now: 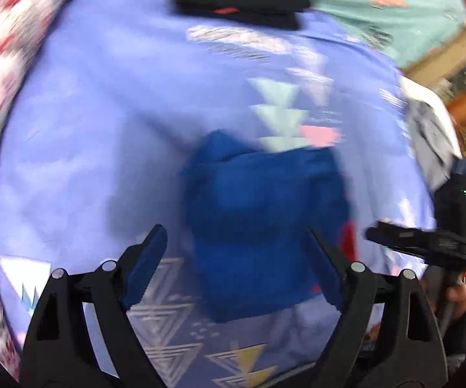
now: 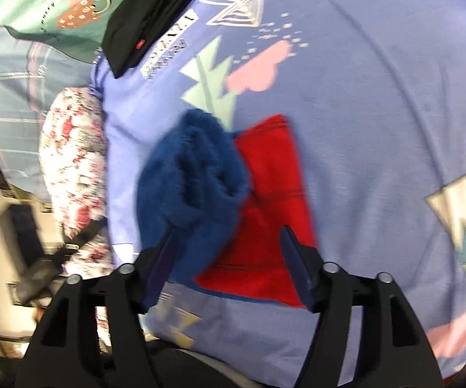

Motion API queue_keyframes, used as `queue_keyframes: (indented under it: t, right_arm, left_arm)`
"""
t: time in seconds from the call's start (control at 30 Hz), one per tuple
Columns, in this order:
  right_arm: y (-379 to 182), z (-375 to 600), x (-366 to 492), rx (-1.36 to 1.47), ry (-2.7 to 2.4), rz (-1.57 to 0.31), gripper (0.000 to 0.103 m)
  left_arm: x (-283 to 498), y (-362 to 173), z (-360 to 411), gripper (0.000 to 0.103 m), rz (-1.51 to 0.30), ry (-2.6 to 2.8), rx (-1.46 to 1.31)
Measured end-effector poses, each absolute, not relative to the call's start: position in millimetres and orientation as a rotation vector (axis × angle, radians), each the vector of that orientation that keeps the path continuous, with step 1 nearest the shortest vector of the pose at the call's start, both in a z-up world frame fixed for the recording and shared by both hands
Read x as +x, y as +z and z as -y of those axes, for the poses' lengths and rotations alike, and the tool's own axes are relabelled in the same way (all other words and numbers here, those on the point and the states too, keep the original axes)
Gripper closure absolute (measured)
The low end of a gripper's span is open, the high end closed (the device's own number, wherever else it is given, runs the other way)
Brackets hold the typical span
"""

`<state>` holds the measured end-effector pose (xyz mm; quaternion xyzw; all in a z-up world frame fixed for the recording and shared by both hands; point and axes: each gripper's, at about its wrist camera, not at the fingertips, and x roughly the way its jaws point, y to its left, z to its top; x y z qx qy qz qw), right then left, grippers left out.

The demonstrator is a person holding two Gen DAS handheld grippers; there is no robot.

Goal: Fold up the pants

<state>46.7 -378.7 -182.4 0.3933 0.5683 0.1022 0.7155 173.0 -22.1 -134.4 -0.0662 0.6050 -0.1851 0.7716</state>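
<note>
Lilac bedsheet with triangle print (image 2: pixel 378 123) underneath. Left gripper (image 1: pixel 233 258) and right gripper (image 2: pixel 228 258) both spread wide, empty. Folded blue-and-red fleece pants (image 2: pixel 233 194) just ahead on sheet. Beyond, folded black garment (image 2: pixel 148 19).

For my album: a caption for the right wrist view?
Open right gripper above blue-and-red pants on a lilac bedsheet.

Nothing is reading clearly: a block of dark lettering is showing on the blue bedsheet (image 2: pixel 346 74) by the black folded garment (image 2: pixel 148 16), small script is running beside the strawberry print on the green fabric (image 2: pixel 38 3), both too blurred to make out
</note>
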Motion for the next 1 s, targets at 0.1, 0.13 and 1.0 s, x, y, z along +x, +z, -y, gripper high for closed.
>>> queue_keyframes:
  t: [0.1,0.13,1.0]
  right_arm:
    - [-191.8,372.0,65.6,0.932,0.188,-1.277,0.014]
    - [-195.5,370.4,69.9,0.957,0.189,-1.286,0.014]
    - [-209.9,388.1,11.4,0.607,0.008,-1.328,0.021]
  left_arm:
    - [175.4,-151.6,1.2,0.017,-1.368,-0.319,-0.187]
    - [174.4,-156.7,-5.9,0.017,-1.381,-0.294,-0.196]
    - [181.0,-175.1,27.2,0.017,-1.409,-0.372,-0.127]
